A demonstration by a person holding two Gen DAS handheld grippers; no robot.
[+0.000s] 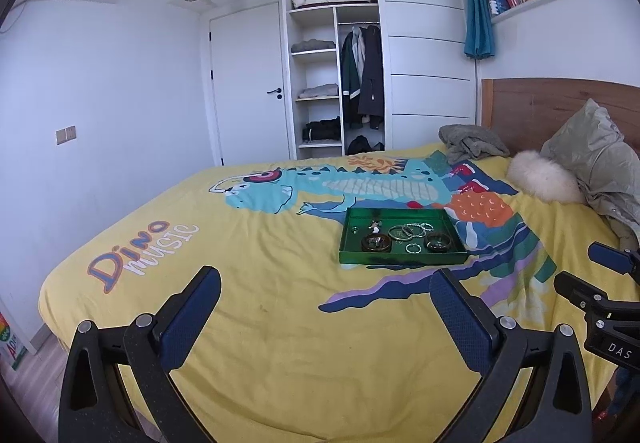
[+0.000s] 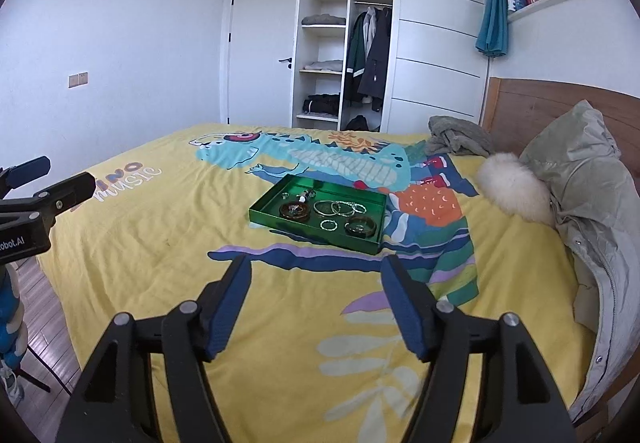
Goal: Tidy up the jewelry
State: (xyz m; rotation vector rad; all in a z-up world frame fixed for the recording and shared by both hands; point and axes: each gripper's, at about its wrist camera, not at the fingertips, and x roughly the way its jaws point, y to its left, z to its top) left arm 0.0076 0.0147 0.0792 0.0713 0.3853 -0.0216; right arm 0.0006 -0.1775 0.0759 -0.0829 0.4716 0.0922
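Note:
A green tray (image 1: 400,258) lies on the yellow dinosaur bedspread; it also shows in the right wrist view (image 2: 316,236). In it lie two brown bangles (image 1: 376,242) (image 1: 438,242), several silver bangles (image 1: 410,231), small silver rings (image 1: 413,247) and a small pendant (image 1: 375,226). The same pieces show in the right wrist view: brown bangles (image 2: 295,211) (image 2: 360,225), silver bangles (image 2: 340,208). My left gripper (image 1: 326,283) is open and empty, short of the tray. My right gripper (image 2: 316,269) is open and empty, just short of the tray's near edge.
A grey-green jacket with a white fur trim (image 2: 508,185) lies by the wooden headboard (image 2: 532,103). A grey cloth (image 2: 460,135) is bunched at the bed's far side. An open wardrobe (image 2: 344,31) and a door stand behind. The bed's edge and wood floor (image 2: 44,323) are at left.

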